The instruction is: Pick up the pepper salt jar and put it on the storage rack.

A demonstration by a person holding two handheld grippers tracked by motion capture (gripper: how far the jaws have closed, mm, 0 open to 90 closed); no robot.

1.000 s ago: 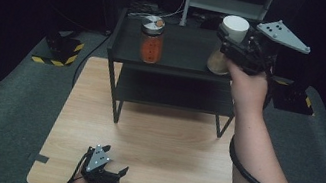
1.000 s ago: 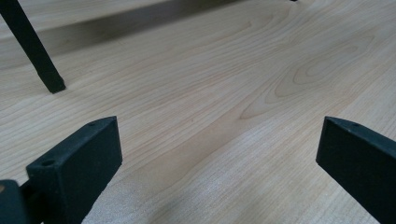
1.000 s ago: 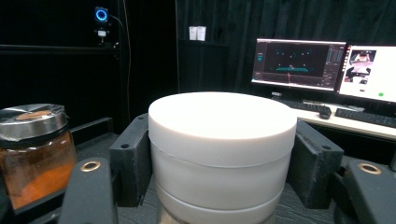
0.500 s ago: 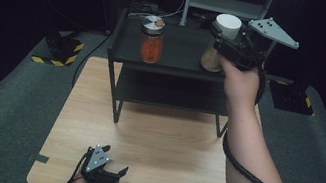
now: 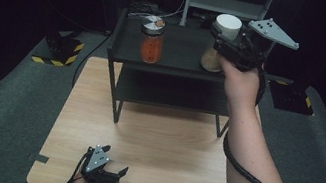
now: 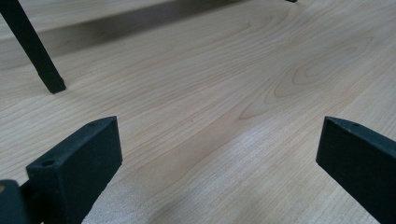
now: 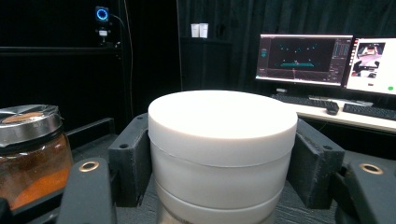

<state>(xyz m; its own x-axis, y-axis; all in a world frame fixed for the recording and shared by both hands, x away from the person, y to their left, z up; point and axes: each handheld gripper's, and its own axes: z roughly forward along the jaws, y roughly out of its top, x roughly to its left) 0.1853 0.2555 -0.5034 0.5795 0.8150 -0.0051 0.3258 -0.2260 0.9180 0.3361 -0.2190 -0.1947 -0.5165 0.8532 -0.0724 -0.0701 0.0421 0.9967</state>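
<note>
On the top shelf of a black rack (image 5: 175, 68), at its right end, is a jar of pale tan contents (image 5: 210, 59) with a wide white lid (image 5: 228, 27). My right gripper (image 5: 221, 38) comes at it from the right and is shut on that lid. In the right gripper view both pads (image 7: 130, 158) press the white lid's (image 7: 223, 140) sides. Whether the jar's base rests on the shelf I cannot tell. My left gripper (image 5: 114, 160) lies open on the wooden table (image 5: 168, 138) near its front edge, with bare wood (image 6: 210, 93) between its jaws.
A jar of orange powder (image 5: 151, 44) with a metal lid stands at the left of the top shelf, close beside the held jar (image 7: 32, 154). The rack's lower shelf (image 5: 171, 93) is dark. A rack leg (image 6: 39, 56) stands ahead of the left gripper. Monitors (image 7: 303, 58) glow behind.
The right gripper and the white-lidded jar have shifted slightly to the left over the top shelf. The left gripper has stayed where it was.
</note>
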